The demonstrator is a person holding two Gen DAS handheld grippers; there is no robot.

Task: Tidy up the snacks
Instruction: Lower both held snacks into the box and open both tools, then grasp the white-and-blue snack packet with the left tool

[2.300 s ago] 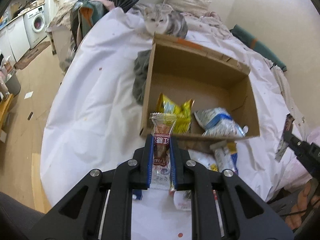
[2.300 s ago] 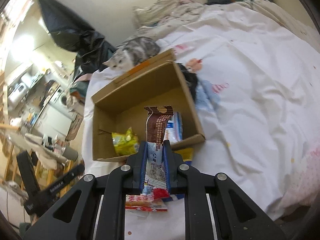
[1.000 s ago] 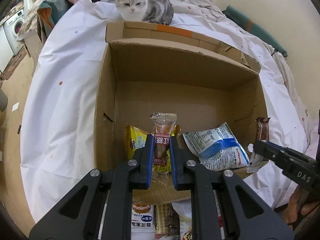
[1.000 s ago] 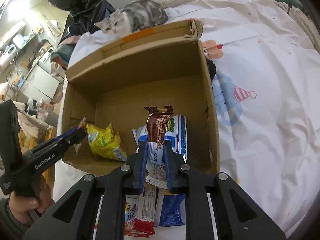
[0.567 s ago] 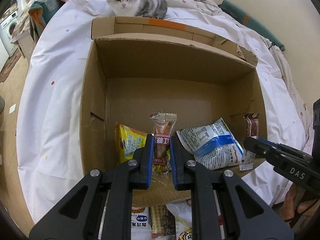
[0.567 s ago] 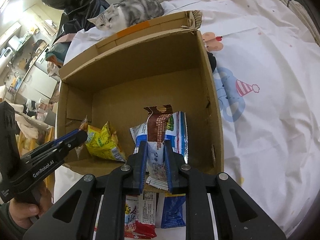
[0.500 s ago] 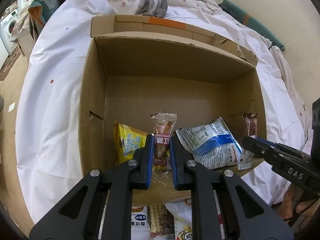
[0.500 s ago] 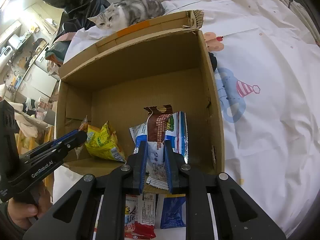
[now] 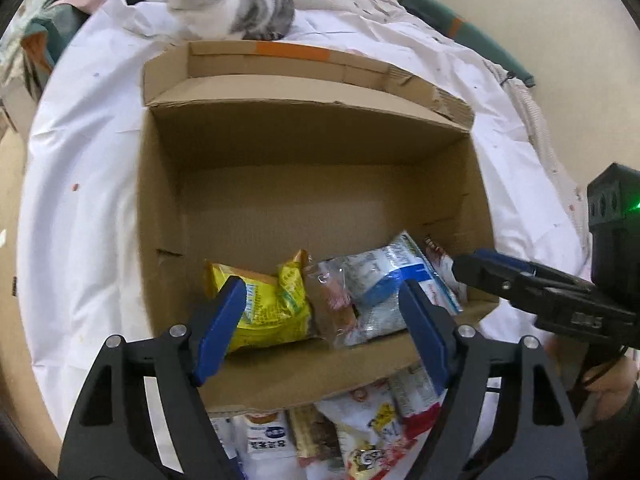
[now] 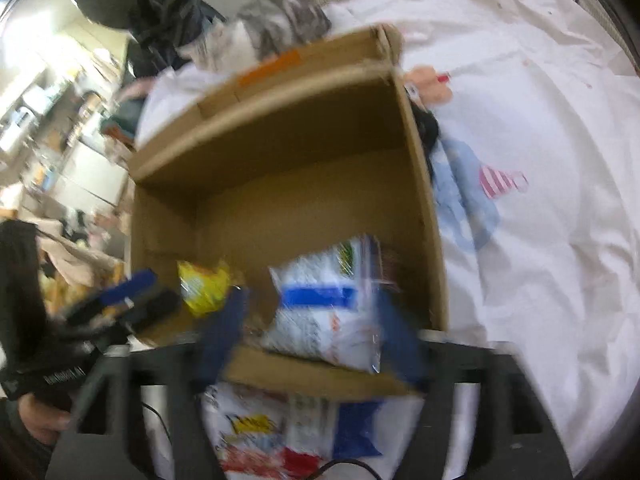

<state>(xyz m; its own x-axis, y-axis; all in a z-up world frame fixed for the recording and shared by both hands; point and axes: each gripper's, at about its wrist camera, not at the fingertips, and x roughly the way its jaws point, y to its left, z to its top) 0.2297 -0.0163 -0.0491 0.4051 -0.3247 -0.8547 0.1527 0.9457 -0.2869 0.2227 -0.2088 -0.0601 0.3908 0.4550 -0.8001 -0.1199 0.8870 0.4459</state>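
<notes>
Left wrist view: my left gripper (image 9: pixel 320 320) is spread wide and empty, as is my right gripper (image 10: pixel 312 336). Past it, in the cardboard box (image 9: pixel 160 184), lie a crinkled yellow packet (image 9: pixel 268 304), a clear-wrapped snack (image 9: pixel 336 304) and a white-and-blue bag (image 9: pixel 392 284). A cat (image 9: pixel 244 8) sits behind.

One cardboard box (image 9: pixel 160 208) fills mid-frame. Four packets lie inside: one yellow bag (image 9: pixel 272 308), one clear-wrapped snack (image 9: pixel 336 300), one white-and-blue bag (image 9: pixel 392 280), one brown-wrapped bar (image 9: pixel 436 250). One cat (image 9: pixel 240 4) sits at upper centre.
</notes>
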